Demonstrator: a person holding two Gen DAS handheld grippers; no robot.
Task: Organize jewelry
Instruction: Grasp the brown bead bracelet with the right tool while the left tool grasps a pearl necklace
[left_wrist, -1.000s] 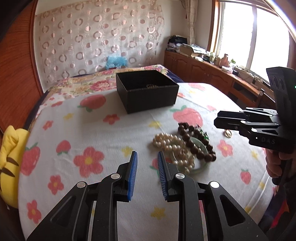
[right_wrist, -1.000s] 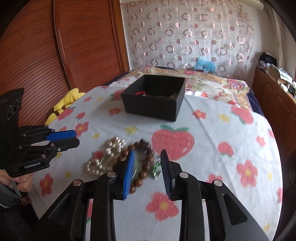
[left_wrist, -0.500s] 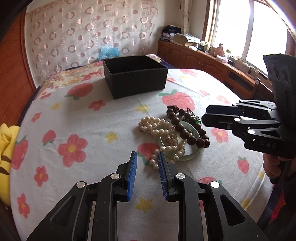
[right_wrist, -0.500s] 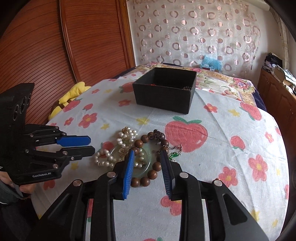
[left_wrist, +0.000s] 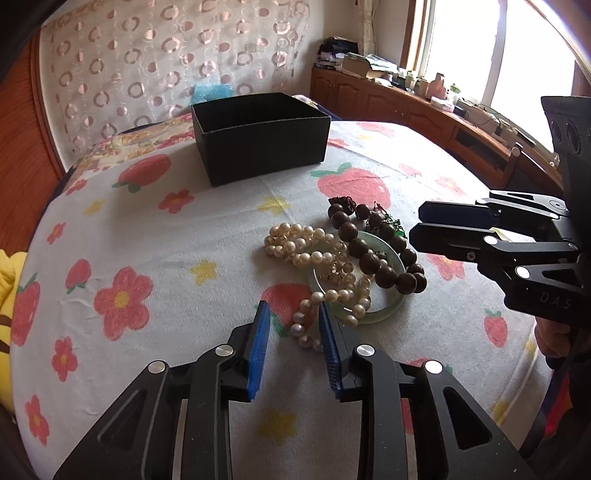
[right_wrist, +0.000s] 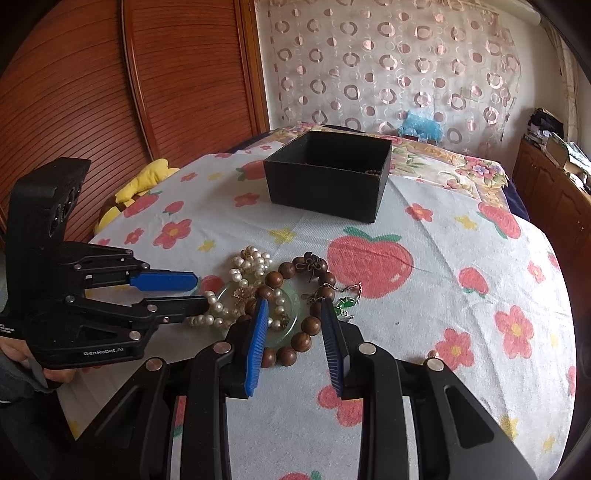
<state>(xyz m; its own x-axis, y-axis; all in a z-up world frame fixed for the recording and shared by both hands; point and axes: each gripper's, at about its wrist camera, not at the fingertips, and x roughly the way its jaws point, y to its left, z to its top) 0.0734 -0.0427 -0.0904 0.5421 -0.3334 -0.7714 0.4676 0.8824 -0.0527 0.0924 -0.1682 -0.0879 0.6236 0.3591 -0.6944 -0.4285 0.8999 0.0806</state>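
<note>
Your left gripper (left_wrist: 291, 325) hangs low over a strawberry-print cloth (left_wrist: 147, 236), its jaws opening narrowly around the near end of a pearl strand (left_wrist: 306, 251), pads not pressing. Your right gripper (right_wrist: 293, 317) hovers narrowly open and empty above the wooden bead bracelet (right_wrist: 306, 328). The heap lies near a black box (right_wrist: 328, 177).
</note>
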